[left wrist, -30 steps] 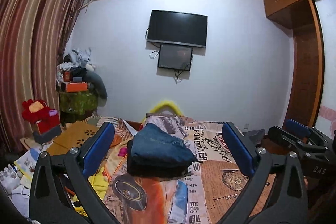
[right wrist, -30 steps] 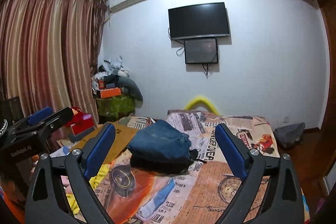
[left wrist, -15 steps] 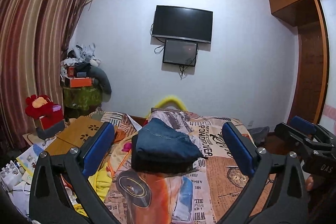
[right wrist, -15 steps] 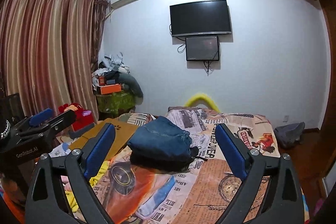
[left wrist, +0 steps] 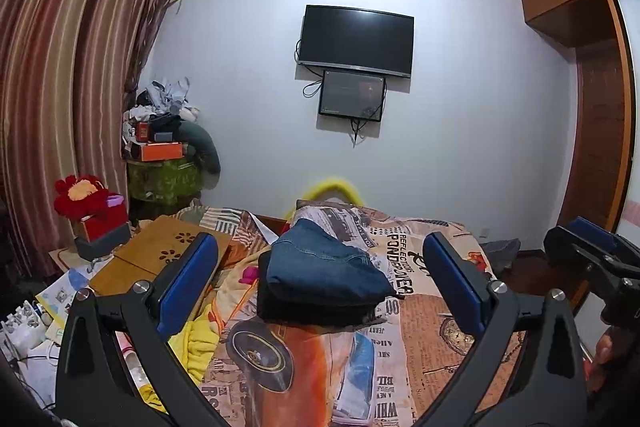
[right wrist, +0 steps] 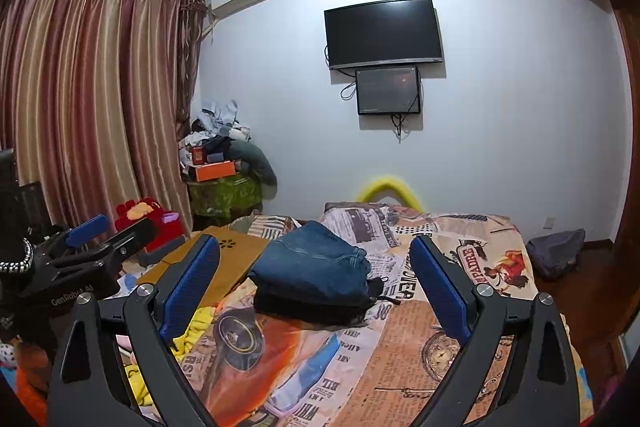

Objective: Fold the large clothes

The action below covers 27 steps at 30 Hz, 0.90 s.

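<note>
Folded blue jeans (left wrist: 324, 265) lie on top of a folded black garment (left wrist: 316, 305) on the bed's printed sheet (left wrist: 424, 311); the stack also shows in the right wrist view (right wrist: 316, 267). My left gripper (left wrist: 320, 277) is open and empty, held above the bed short of the stack. My right gripper (right wrist: 316, 279) is open and empty at about the same distance. Each gripper shows at the other view's edge: the right one (left wrist: 592, 255), the left one (right wrist: 96, 239).
A wooden lap table (left wrist: 160, 255) and yellow cloth (left wrist: 200, 343) lie left of the stack. A red plush toy (left wrist: 84, 195), a cluttered green stand (left wrist: 164, 179) and curtains are at the left. A TV (left wrist: 356, 41) hangs on the far wall. A wardrobe (left wrist: 600, 99) is at the right.
Both cameras have tilted up slightly and drawn back, so the clothes stack sits lower in view. Both grippers stay open and empty.
</note>
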Available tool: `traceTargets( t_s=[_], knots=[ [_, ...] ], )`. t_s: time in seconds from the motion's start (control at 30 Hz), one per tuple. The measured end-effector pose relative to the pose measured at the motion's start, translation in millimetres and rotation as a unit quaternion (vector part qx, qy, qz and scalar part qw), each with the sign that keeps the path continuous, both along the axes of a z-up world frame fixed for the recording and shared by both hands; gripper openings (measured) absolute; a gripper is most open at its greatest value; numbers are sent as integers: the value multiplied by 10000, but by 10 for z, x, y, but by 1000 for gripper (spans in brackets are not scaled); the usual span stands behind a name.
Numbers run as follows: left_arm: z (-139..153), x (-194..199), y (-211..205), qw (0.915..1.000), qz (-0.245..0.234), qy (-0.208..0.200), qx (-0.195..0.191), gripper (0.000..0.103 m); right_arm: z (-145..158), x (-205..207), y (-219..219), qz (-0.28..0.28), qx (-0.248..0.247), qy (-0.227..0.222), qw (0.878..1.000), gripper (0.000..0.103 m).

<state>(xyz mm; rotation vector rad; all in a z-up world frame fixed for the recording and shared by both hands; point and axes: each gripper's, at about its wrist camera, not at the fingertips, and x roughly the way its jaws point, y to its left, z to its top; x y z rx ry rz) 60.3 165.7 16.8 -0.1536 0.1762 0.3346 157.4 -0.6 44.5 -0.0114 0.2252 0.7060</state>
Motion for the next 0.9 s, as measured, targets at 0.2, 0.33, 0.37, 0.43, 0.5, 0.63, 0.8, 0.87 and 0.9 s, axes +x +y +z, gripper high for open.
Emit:
traceTargets(
  t_s=[0.2,0.33,0.37,0.43,0.5,0.63,0.8,0.87,0.9],
  knots=[
    [6,-1,-4,10000,-16,-18,1,103,5,-18,12,-19,-59,-38,10000,95],
    [4,0,-6,10000,-14,-23,-3,103,8,-32,30,1,-74,-26,10000,95],
    [6,2,-4,10000,-17,-19,0,103,10,-31,33,0,-73,-26,10000,95],
    [7,2,-3,10000,-20,-15,7,103,13,-32,37,9,-66,-18,10000,95],
    [5,3,-8,10000,-17,-12,12,103,0,-26,40,20,-73,-13,10000,95],
    [3,6,-17,10000,-23,-10,12,103,2,-30,38,17,-81,-16,10000,95],
    [-12,18,-33,9999,-150,14,-22,103,-2,-28,30,20,-84,-14,10000,95],
    [-15,23,-43,9998,-192,14,-37,103,-2,-24,26,21,-82,-7,10000,95],
    [-16,23,-46,9998,-213,9,-55,103,-7,-27,25,28,-80,-11,10000,95]
  ],
)
